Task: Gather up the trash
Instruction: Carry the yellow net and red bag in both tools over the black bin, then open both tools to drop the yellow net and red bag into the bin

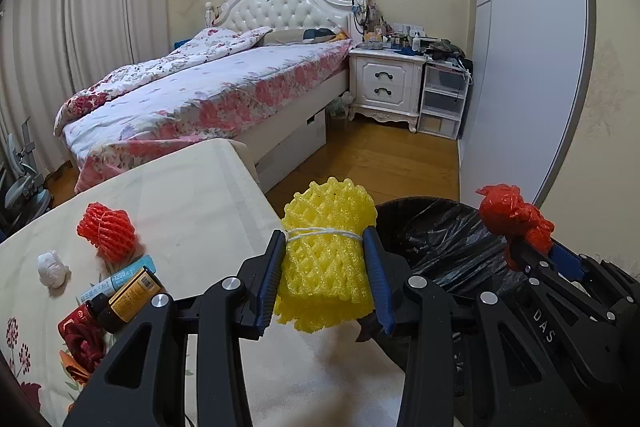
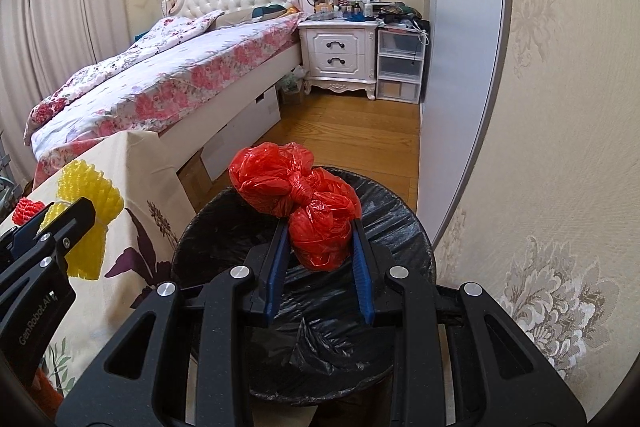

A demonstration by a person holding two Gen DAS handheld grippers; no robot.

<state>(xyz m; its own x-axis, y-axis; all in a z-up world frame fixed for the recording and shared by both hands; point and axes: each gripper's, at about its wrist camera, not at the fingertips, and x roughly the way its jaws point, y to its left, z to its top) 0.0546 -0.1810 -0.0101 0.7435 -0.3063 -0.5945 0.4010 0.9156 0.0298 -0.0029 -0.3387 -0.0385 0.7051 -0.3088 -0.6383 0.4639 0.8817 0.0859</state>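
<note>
My left gripper (image 1: 325, 247) is shut on a yellow foam net roll (image 1: 326, 259) tied with white string, held above the table's right edge beside the bin. My right gripper (image 2: 319, 233) is shut on a knotted red plastic bag (image 2: 298, 197), held over the open black-lined trash bin (image 2: 400, 227). The bin also shows in the left wrist view (image 1: 440, 239), with the red bag (image 1: 514, 217) to its right. The yellow roll also shows in the right wrist view (image 2: 90, 199). A red foam net roll (image 1: 107, 229) and a crumpled white tissue (image 1: 52, 269) lie on the table.
The table has a cream floral cloth (image 1: 180, 195). A small brown bottle (image 1: 124, 301), a blue tube (image 1: 120, 279) and a red packet (image 1: 82, 337) lie at its left. A bed (image 1: 200, 95), a white nightstand (image 1: 386, 87) and a grey wardrobe (image 1: 528, 67) stand beyond.
</note>
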